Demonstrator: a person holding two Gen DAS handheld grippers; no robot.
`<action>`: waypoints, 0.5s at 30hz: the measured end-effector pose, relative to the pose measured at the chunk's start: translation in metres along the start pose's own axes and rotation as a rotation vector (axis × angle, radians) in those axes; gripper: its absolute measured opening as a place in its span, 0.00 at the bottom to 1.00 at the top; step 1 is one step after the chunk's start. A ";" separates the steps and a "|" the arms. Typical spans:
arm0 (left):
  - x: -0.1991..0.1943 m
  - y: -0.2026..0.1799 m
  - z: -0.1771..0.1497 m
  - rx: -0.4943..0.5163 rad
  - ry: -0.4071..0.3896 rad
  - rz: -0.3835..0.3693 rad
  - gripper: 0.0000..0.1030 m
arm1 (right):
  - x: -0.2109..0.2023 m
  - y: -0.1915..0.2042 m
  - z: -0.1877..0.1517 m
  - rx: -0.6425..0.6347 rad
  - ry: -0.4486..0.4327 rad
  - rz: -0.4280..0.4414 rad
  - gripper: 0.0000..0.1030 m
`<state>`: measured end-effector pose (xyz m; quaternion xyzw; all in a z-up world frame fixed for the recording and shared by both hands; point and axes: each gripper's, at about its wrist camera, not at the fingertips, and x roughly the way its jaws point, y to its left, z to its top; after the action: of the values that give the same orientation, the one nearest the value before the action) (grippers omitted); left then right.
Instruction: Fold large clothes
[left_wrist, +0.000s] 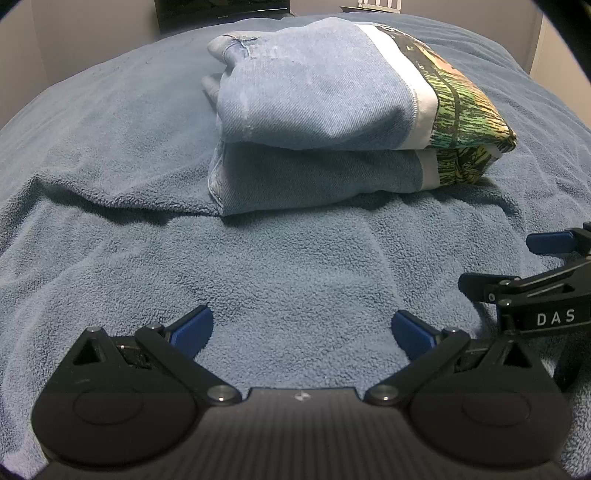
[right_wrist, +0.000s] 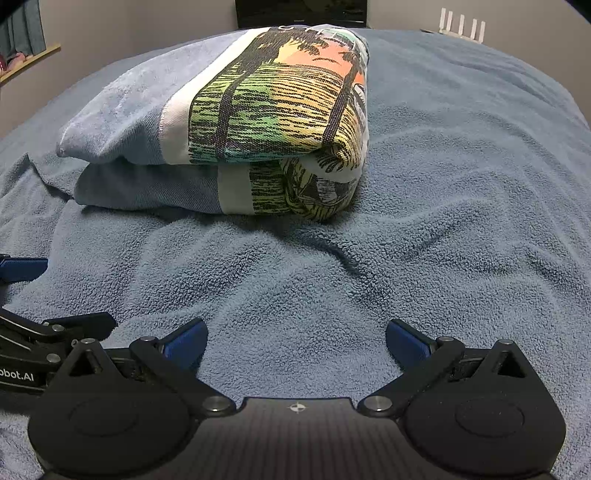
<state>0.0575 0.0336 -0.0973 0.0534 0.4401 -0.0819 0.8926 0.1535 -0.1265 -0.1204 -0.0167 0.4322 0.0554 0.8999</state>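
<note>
both the left gripper (left_wrist: 302, 328) and the right gripper (right_wrist: 296, 339) sit low and level just above the blue blanket (left_wrist: 110, 155), side by side, fingers spread wide and empty, facing the folded garment (left_wrist: 325, 122) lying ahead, well apart.

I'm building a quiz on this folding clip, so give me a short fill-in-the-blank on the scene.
1. The folded light-blue denim garment with the tropical print lies on a blue fleece ____.
2. The left tongs are ____.
3. The right tongs hold ____.

Missing words: blanket; open; nothing
</note>
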 end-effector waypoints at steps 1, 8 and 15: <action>0.000 0.000 0.000 0.000 0.000 0.000 1.00 | 0.000 0.000 0.000 0.000 0.000 0.000 1.00; 0.000 0.000 0.000 0.000 0.000 0.000 1.00 | 0.000 -0.001 -0.001 0.000 0.000 0.000 1.00; 0.000 0.000 0.000 0.000 0.000 -0.001 1.00 | 0.000 -0.001 -0.001 0.000 0.000 0.000 1.00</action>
<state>0.0579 0.0334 -0.0976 0.0531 0.4403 -0.0822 0.8925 0.1528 -0.1273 -0.1208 -0.0170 0.4322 0.0554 0.8999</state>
